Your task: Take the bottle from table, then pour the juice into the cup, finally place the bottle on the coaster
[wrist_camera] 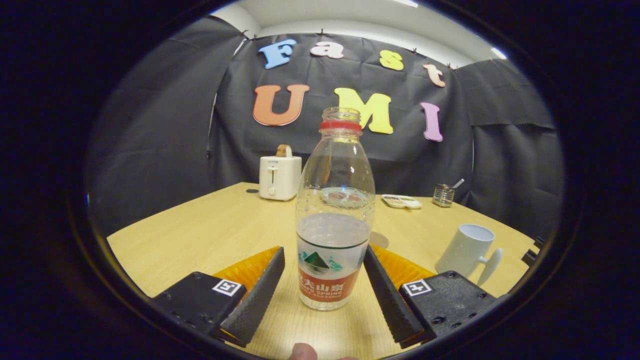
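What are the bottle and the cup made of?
Bottle: probably clear glossy plastic; the wall shows through it, with a printed label. It stands between the open tongs, untouched. Cup: likely glazed ceramic, white, opaque and smooth, though plastic is possible.

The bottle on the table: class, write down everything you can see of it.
The bottle is clear plastic with a red ring at the neck and no cap on. It stands upright on the wooden table, partly filled with clear liquid. A label wraps its lower body. It sits between the open fingers of the gripper; neither finger appears to press on it. A white cup stands off to its right.
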A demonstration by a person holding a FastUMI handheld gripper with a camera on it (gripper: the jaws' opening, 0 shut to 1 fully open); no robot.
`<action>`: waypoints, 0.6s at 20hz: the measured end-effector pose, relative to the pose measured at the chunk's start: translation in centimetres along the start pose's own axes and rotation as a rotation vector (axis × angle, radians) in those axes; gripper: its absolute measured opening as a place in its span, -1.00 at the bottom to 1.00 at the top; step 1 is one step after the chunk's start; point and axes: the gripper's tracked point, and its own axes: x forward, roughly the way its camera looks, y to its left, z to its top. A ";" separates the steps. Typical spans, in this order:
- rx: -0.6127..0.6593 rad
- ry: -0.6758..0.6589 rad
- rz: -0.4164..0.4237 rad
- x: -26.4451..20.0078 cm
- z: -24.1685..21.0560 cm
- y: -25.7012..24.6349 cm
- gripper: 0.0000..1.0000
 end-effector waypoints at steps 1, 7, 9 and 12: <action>-0.002 0.000 -0.006 -0.1 0.0 -0.2 1.00; 0.042 0.020 0.015 -0.6 0.5 -0.1 0.62; 0.077 -0.015 0.020 -1.6 2.3 -0.2 0.60; 0.125 -0.022 0.030 -2.3 3.8 -0.6 0.56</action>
